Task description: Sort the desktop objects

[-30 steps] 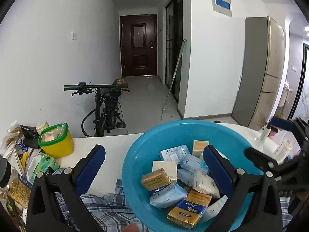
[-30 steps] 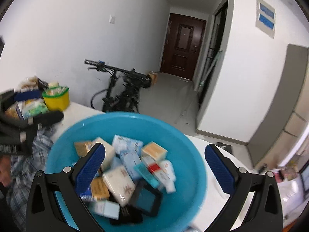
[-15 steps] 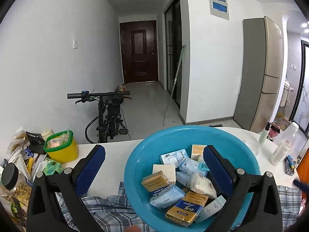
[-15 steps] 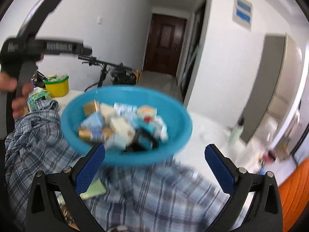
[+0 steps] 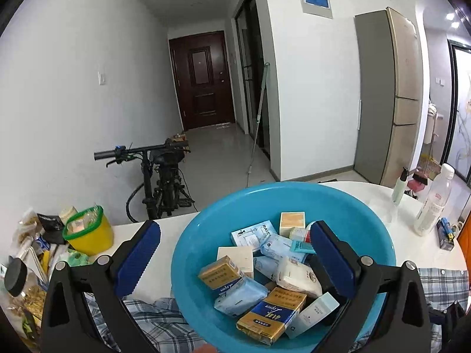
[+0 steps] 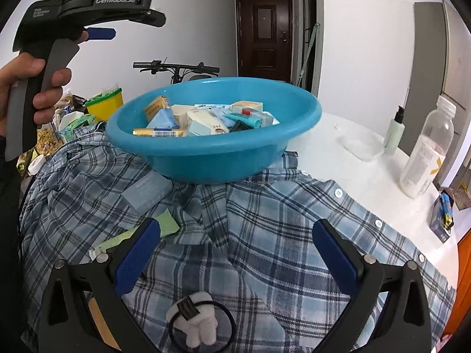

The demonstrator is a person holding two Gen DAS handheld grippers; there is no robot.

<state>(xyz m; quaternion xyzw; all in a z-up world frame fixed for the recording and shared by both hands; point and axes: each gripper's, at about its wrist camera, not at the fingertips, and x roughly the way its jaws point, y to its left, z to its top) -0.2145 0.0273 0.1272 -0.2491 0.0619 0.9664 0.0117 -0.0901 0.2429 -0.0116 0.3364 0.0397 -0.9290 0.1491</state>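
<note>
White tabletop fills the near part of a pale-walled room with a dark brown door at the end of a hallway. At the table's middle sits a round blue plastic basin, resting partly on a rumpled blue-and-white plaid shirt spread over the surface. Inside the basin lies a jumble of small packs: a gold and blue carton, a tan box with a blue band, pale blue tissue packets, a white soft pack and a small cream box at the far side.

Raised above the basin's left side, the left gripper has its blue-padded fingers spread wide with nothing between them; a hand grasps its grey handle. Nearer the table's front edge, the right gripper hangs over the shirt, its fingers likewise wide apart and empty. Just below it on the shirt lies a dark hair tie with a white plush charm.

Left of the basin stands a yellow tub with a green rim among snack bags. On the right stand a pale green pump bottle and a clear bottle with white liquid. Beyond the table a black bicycle leans by the wall, and a grey and gold refrigerator stands farther right.
</note>
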